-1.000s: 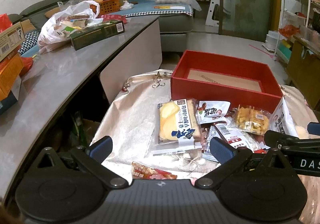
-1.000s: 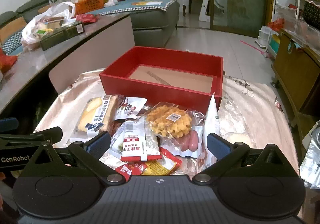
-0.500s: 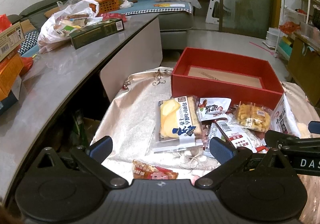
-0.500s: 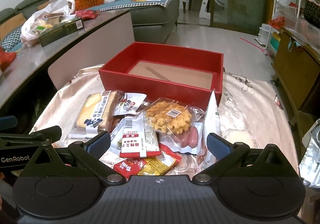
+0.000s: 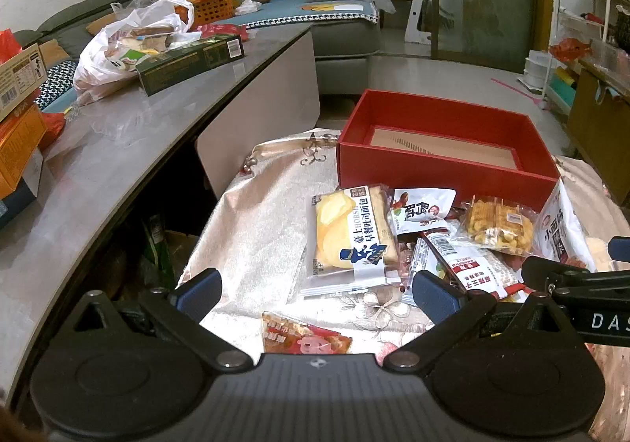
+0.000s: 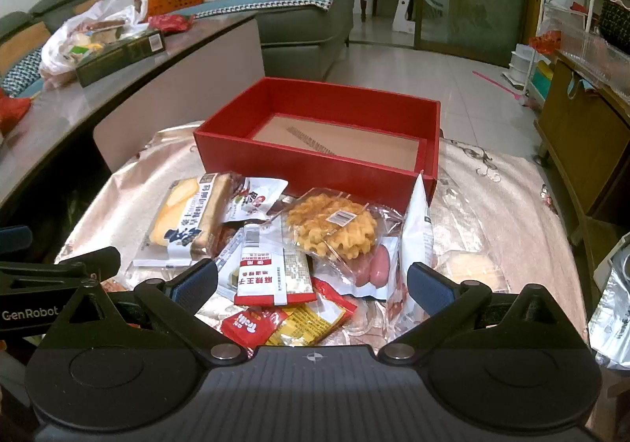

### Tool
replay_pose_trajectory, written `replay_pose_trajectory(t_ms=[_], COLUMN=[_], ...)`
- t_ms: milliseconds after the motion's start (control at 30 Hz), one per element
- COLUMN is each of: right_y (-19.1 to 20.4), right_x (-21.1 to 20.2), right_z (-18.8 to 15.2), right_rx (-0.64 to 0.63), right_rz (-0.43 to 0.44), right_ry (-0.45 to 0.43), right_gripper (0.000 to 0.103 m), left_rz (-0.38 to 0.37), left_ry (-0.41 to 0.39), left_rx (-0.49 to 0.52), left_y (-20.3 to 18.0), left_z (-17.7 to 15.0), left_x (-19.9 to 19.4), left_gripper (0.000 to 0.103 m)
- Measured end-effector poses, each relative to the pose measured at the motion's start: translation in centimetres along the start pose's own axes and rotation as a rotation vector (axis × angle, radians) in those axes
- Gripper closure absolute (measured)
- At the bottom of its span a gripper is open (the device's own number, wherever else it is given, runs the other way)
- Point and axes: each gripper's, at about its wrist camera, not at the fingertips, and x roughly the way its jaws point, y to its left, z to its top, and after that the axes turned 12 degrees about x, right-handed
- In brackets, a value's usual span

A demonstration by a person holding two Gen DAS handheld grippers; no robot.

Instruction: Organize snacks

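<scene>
An empty red box (image 5: pixel 441 170) (image 6: pixel 315 162) stands at the far side of a cloth-covered table. A heap of snack packets lies in front of it: a bread packet (image 5: pixel 350 237) (image 6: pixel 189 221), a waffle packet (image 6: pixel 334 229) (image 5: pixel 498 225), a red-and-white sachet (image 6: pixel 271 272), a small white packet (image 5: pixel 421 207), an upright white bag (image 6: pixel 417 229). A red pig-print packet (image 5: pixel 303 335) lies just below my left gripper (image 5: pixel 315 290). My left gripper is open and empty above the table's near left. My right gripper (image 6: pixel 311 282) is open and empty over the heap's near edge.
A long grey counter (image 5: pixel 118 150) runs along the left, holding a dark green box (image 5: pixel 189 62), a white plastic bag (image 5: pixel 130 40) and orange cartons (image 5: pixel 19 142). A wooden cabinet (image 6: pixel 582 150) stands to the right. The shiny tablecloth (image 5: pixel 260 229) covers the table.
Both grippers have drawn back a little and tilted down; more of the near table shows, and the red pig-print packet is more in view. Nothing was grasped.
</scene>
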Motion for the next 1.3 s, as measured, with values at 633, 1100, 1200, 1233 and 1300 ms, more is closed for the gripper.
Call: replay_pose_trajectory(t_ms=[633, 1100, 1200, 1233, 1300], right_y=[0.2, 1.5, 1.9, 2.1, 2.5], right_x=[0.3, 0.6, 0.9, 0.9, 1.0], right_z=[-0.1, -1.2, -1.5, -1.7, -1.9], right_rx=[-0.012, -0.068, -0.079, -0.087, -0.100], right_rz=[-0.003, 0.017, 0.025, 0.026, 0.028], right_ry=[0.027, 0.084, 0.100, 0.104, 0.113], right_gripper=[0.000, 0.000, 0.000, 0.000, 0.000], left_rz=[0.007, 0.013, 0.015, 0.017, 0.026], left_ry=[0.020, 0.081, 0.101, 0.107, 0.120], left_rx=[0.017, 0.031, 0.035, 0.038, 0.046], left_y=[-0.1, 0.9, 1.1, 1.1, 1.1], left_z=[-0.4, -1.9, -2.3, -2.5, -2.8], left_x=[0.1, 0.0, 0.2, 0.3, 0.5], left_gripper=[0.007, 0.010, 0.010, 0.010, 0.010])
